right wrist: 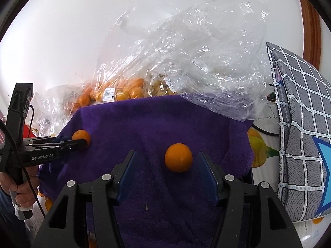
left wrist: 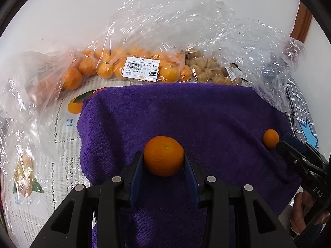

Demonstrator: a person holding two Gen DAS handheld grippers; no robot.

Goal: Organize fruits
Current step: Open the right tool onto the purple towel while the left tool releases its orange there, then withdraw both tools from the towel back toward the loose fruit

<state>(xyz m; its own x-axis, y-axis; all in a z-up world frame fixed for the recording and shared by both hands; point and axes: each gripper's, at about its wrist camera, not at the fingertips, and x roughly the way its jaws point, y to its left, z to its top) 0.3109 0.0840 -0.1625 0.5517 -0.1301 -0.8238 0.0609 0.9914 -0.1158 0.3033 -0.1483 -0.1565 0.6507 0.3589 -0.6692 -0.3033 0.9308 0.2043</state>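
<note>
Left claw clenched on mandarin, resting on purple towel. Right claw released, pads apart either side of small orange on same towel, not touching. Bagged fruit behind towel.

A bench covered by a fruit-printed cloth carried a purple towel spread across its near middle. Clear plastic bags of orange fruit and pale brown fruit lay along the far edge, another bag sat left, and a grey checked cushion stood at right.
</note>
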